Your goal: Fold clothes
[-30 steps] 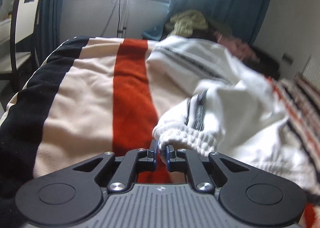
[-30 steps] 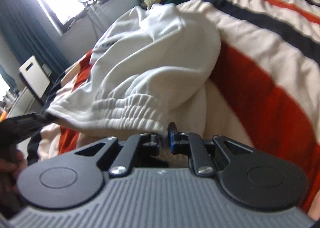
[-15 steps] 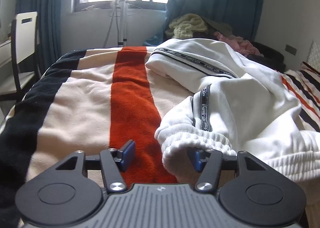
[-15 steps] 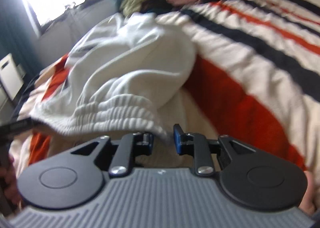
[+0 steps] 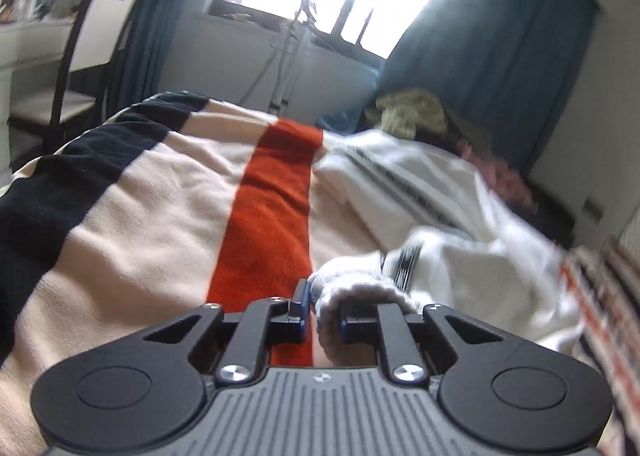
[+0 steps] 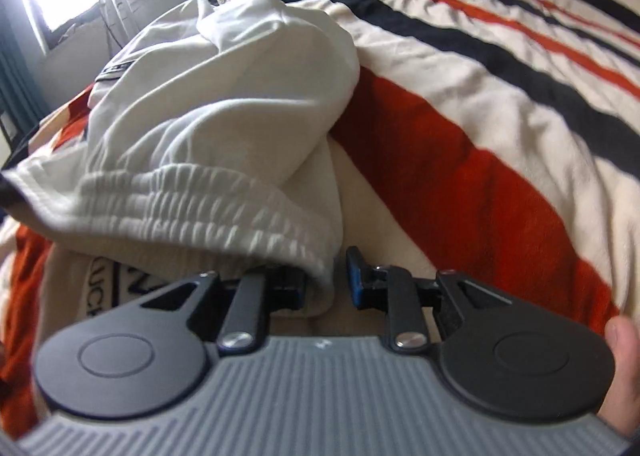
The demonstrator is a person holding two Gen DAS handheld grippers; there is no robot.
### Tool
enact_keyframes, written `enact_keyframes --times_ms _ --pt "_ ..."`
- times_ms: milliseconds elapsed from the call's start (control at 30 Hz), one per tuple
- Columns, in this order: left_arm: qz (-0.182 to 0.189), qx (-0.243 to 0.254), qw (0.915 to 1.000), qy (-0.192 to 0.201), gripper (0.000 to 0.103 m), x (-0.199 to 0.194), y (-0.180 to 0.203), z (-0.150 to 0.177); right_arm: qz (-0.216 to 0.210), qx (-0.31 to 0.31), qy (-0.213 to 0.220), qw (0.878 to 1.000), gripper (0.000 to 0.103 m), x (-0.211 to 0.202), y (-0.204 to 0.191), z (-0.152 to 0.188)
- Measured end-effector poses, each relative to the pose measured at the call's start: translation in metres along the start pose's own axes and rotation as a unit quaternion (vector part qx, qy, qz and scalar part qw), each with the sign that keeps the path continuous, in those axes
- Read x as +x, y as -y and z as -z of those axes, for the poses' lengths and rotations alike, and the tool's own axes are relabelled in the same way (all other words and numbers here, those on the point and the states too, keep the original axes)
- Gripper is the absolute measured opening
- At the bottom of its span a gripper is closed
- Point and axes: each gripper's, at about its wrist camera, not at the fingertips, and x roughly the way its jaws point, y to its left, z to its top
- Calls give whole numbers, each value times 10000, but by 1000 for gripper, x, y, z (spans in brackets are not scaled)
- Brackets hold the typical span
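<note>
White sweatpants [image 5: 460, 240] with a black side stripe lie crumpled on a striped blanket [image 5: 132, 216]. Their ribbed elastic waistband [image 6: 192, 212] faces both grippers. My left gripper [image 5: 323, 310] has closed partway around one waistband corner [image 5: 352, 292], with cloth between the jaws and a small gap left. My right gripper [image 6: 328, 276] is open; the other waistband corner [image 6: 320, 256] hangs between its fingers, against the left one.
The blanket [image 6: 460, 176] has cream, red and black stripes and covers the bed. A pile of other clothes [image 5: 416, 112] lies at the far end by blue curtains. A chair [image 5: 100, 28] and desk stand left of the bed.
My left gripper opened half a second ago and has now closed back in on the waistband corner. My right gripper has opened wider, loosening its hold on the other corner.
</note>
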Motion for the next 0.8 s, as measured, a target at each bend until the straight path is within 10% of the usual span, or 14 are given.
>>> enact_keyframes --times_ms 333,800 --pt "-196 -391 9972 613 14 -34 -33 -86 -1835 -384 492 9810 19 -35 -23 -25" --pt "-2139 756 9720 618 13 4 -143 -249 -4765 -945 -555 8723 19 24 -214 -39"
